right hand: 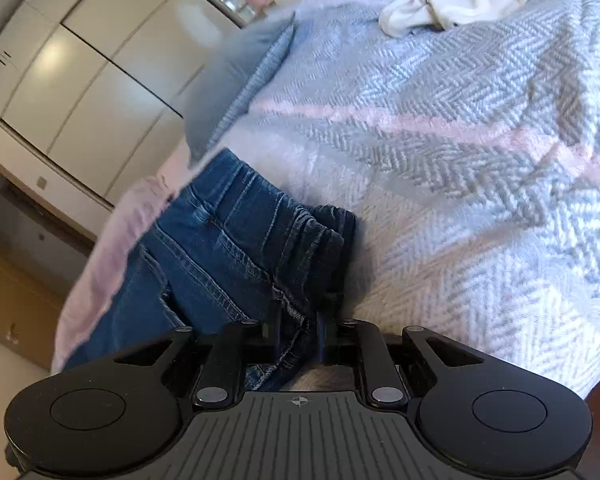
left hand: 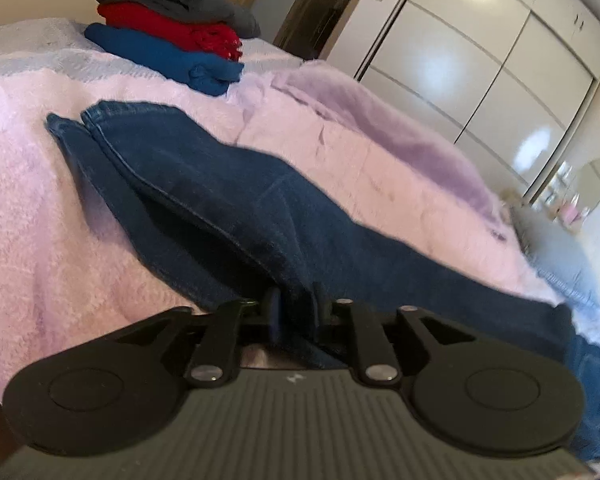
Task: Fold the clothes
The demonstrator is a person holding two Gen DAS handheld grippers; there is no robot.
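Jeans (left hand: pixel 228 200) lie spread on bed (left hand: pixel 40 200), legs together. Left gripper (left hand: pixel 294 312) pinches leg fabric, right gripper (right hand: pixel 298 332) pinches waistband (right hand: pixel 300 232): both ends held, probably for next fold.

A bedroom in a home: ahead of my left gripper a bed (left hand: pixel 380 152) spreads under a fluffy pink blanket (left hand: pixel 40 208), with a stack of folded clothes (left hand: pixel 168 28) at its far side. Beyond the bed to the right stands a glossy white wardrobe (left hand: pixel 480 64). Ahead of my right gripper lie a herringbone bedspread (right hand: pixel 440 128) and a pillow (right hand: pixel 236 80).
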